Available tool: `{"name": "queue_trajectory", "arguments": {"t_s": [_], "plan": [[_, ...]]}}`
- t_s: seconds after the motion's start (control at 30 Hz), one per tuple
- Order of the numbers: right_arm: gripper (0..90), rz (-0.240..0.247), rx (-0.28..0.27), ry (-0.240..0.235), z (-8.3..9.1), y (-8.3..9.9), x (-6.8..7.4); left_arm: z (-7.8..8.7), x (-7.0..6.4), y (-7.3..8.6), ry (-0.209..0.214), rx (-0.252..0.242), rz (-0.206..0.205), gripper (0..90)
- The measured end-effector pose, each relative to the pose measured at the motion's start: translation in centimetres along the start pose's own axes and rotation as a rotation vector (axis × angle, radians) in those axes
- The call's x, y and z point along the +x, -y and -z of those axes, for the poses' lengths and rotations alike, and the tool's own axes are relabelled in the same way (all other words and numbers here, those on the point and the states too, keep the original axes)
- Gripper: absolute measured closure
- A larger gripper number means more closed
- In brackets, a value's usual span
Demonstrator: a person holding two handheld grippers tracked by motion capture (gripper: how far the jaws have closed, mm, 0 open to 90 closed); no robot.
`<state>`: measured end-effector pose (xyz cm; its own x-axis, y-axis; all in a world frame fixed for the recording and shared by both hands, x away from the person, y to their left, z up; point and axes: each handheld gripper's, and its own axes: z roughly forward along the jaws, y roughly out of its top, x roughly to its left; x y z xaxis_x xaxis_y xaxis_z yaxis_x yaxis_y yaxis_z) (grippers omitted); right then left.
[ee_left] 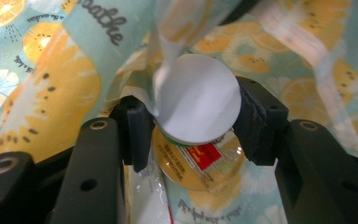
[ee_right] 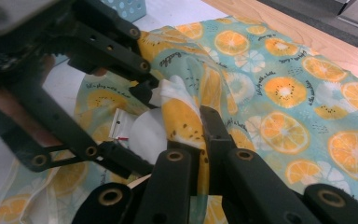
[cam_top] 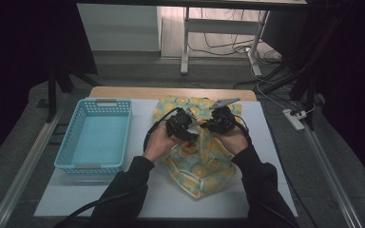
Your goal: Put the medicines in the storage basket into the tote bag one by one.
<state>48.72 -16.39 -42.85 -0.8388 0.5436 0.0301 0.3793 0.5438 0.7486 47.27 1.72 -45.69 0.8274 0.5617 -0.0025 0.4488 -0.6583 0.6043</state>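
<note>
A teal cloth bag printed with orange slices (cam_top: 204, 166) lies on the white table mat. My left gripper (ee_left: 191, 126) is shut on a small round container (ee_left: 198, 105) with a white top and a red label, held at the bag's mouth. In the high view the left gripper (cam_top: 190, 135) and right gripper (cam_top: 205, 126) meet over the bag's middle. My right gripper (ee_right: 193, 135) is shut on a fold of the bag's edge (ee_right: 182, 116), lifted beside the white container (ee_right: 149, 133). The left gripper's jaws (ee_right: 135, 121) reach in from the left there.
An empty light-blue plastic basket (cam_top: 97, 137) stands on the mat to the left of the bag. The wooden table edge (cam_top: 171, 92) runs behind it. A desk frame and cables stand on the floor beyond, with a power strip (cam_top: 294, 118) at the right.
</note>
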Motion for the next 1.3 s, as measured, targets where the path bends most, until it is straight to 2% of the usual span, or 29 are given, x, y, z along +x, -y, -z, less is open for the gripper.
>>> {"name": "queue_trajectory", "arguments": {"t_s": [0.47,0.77,0.93,1.13,1.3], "plan": [[88.9,-0.008,0.009,0.008,-0.5,0.2,-0.3,-1.4,1.3,-0.4,-0.064,-0.028,0.037,50.8],[89.0,-0.016,0.012,0.018,-0.8,0.3,-0.5,-2.6,1.7,-0.6,-0.075,-0.021,0.04,50.7],[88.9,-0.018,0.013,0.02,-0.9,0.4,-0.6,-2.8,1.9,-0.6,-0.057,-0.035,0.051,50.4],[88.9,-0.024,0.008,0.021,-0.8,0.4,-0.7,-2.9,1.8,-0.5,-0.05,-0.042,0.042,49.0],[89.0,-0.025,0.006,0.021,-0.8,0.4,-0.7,-2.7,1.6,-0.3,-0.035,-0.055,0.038,42.7]]}}
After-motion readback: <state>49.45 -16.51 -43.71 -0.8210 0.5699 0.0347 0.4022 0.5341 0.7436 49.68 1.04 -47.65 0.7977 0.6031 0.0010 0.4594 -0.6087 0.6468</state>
